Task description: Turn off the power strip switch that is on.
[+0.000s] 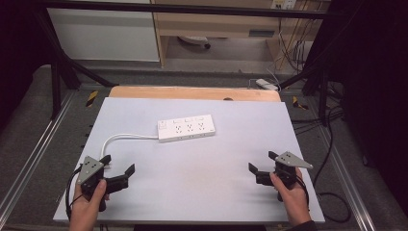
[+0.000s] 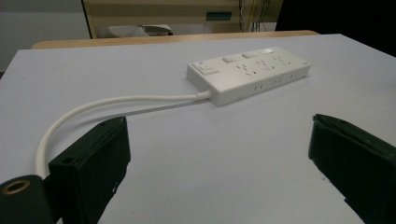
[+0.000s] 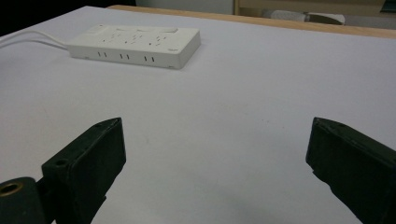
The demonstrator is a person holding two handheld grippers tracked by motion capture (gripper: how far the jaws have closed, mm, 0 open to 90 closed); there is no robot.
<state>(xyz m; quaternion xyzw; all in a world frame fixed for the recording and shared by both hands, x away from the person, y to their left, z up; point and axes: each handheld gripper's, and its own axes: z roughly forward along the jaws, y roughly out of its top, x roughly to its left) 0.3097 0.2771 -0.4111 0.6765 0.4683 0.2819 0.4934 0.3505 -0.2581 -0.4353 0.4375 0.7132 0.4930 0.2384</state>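
While both grippers wait at the near edge, the high view puts the power strip [image 1: 186, 128] mid-table [image 1: 231, 159], well ahead of the left gripper [image 1: 118, 164] and right gripper [image 1: 262, 161], both with jaws wide and empty. A good approach would probably come level at its ends, clear of the cord [image 1: 126, 137]. The left gripper view shows a white block with a red-marked switch [image 2: 208, 69]. The right gripper view shows its socket side [image 3: 135, 43], flat.

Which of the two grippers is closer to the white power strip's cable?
The left. The left gripper sits right beside the white cable near the table's left edge, jaws open. The right gripper is far across, beyond the power strip.
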